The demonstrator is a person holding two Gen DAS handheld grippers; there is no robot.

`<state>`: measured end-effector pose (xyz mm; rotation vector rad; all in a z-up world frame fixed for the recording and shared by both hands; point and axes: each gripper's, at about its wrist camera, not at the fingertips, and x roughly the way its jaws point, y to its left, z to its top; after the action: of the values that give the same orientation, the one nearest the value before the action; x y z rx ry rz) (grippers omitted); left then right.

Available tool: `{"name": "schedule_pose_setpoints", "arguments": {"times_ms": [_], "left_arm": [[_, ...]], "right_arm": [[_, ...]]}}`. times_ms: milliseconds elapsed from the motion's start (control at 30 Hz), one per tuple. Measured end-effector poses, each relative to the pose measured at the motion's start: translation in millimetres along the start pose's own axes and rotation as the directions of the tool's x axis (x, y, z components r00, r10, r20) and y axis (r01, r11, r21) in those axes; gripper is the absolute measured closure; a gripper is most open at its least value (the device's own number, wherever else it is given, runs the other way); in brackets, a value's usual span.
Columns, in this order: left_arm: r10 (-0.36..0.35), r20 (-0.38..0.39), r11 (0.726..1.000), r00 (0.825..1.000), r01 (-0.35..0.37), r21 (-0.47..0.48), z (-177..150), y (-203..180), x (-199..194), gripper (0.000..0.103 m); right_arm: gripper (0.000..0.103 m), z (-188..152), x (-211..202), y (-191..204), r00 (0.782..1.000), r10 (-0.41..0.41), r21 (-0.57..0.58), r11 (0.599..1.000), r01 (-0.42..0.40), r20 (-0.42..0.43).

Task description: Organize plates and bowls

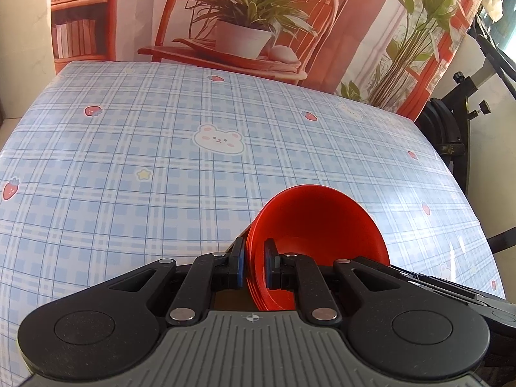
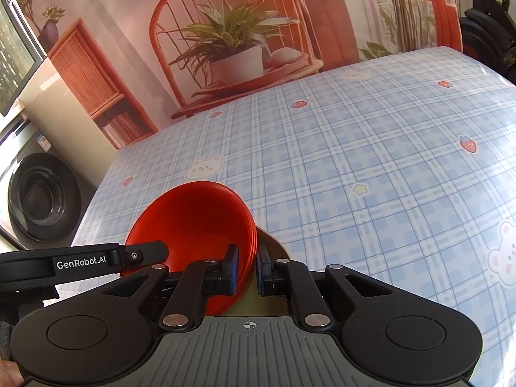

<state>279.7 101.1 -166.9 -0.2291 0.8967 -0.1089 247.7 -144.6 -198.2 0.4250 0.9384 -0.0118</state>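
Observation:
A stack of red bowls [image 1: 319, 225] is held between both grippers above the near edge of the table. My left gripper [image 1: 255, 262] is shut on the stack's left rim, one finger inside and one outside. My right gripper [image 2: 247, 269] is shut on the right rim of the same red bowls [image 2: 193, 222], again with one finger on each side of the wall. The rim shows several nested edges. The left gripper's body [image 2: 80, 261] shows at the left of the right wrist view. A tan surface [image 2: 274, 248] peeks out under the stack; what it is cannot be told.
The table [image 1: 161, 161] has a blue plaid cloth with bears and strawberries. A printed backdrop of a chair and plants [image 1: 251, 25] hangs at its far edge. A washing machine [image 2: 42, 193] stands left; black exercise equipment [image 1: 458, 122] stands right.

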Motion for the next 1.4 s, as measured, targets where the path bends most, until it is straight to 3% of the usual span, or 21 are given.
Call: {"name": "schedule_pose_setpoints", "arguments": {"times_ms": [233, 300, 533, 700, 867, 1000, 1067, 1133, 1233, 1400], "left_arm": [[0.000, 0.010, 1.000, 1.000, 0.000, 0.027, -2, 0, -8, 0.084], [-0.004, 0.024, 1.000, 1.000, 0.003, 0.030, -1, -1, -14, 0.067], [0.024, 0.082, 1.000, 0.996, -0.025, 0.014, 3, -7, -43, 0.050], [0.051, 0.181, 0.997, 0.982, -0.059, 0.039, 4, -23, -79, 0.042], [0.049, 0.252, 0.994, 0.967, -0.071, 0.080, 0, -44, -114, 0.031], [0.076, 0.329, 0.983, 0.941, -0.126, 0.134, -6, -64, -148, 0.016], [0.100, 0.381, 0.977, 0.919, -0.163, 0.137, -11, -72, -170, 0.014], [0.119, 0.409, 0.969, 0.905, -0.196, 0.151, -14, -79, -187, 0.014], [0.127, 0.464, 0.953, 0.877, -0.238, 0.187, -23, -92, -218, 0.014], [0.156, 0.546, 0.943, 0.823, -0.289, 0.166, -41, -106, -262, 0.011]], "right_arm": [[0.085, 0, -11, 4, 1.000, -0.008, -0.015, 1.000, 0.008, 0.011], [0.083, 1, -20, 7, 0.999, -0.014, -0.031, 0.999, 0.015, 0.028], [0.077, 17, -67, 4, 0.988, -0.024, -0.049, 0.998, 0.032, 0.152], [0.061, 26, -108, 1, 0.966, -0.089, -0.111, 0.987, 0.119, 0.243], [0.036, 31, -155, -4, 0.944, -0.089, -0.131, 0.982, 0.136, 0.317], [0.019, 29, -187, -6, 0.930, -0.076, -0.124, 0.984, 0.128, 0.361], [0.005, 26, -207, -7, 0.921, -0.068, -0.124, 0.984, 0.125, 0.383], [0.000, 23, -223, -6, 0.916, -0.057, -0.129, 0.985, 0.117, 0.396], [0.000, 17, -246, -1, 0.907, -0.060, -0.127, 0.984, 0.124, 0.417], [0.000, 2, -283, 14, 0.891, -0.014, -0.184, 0.977, 0.109, 0.454]]}}
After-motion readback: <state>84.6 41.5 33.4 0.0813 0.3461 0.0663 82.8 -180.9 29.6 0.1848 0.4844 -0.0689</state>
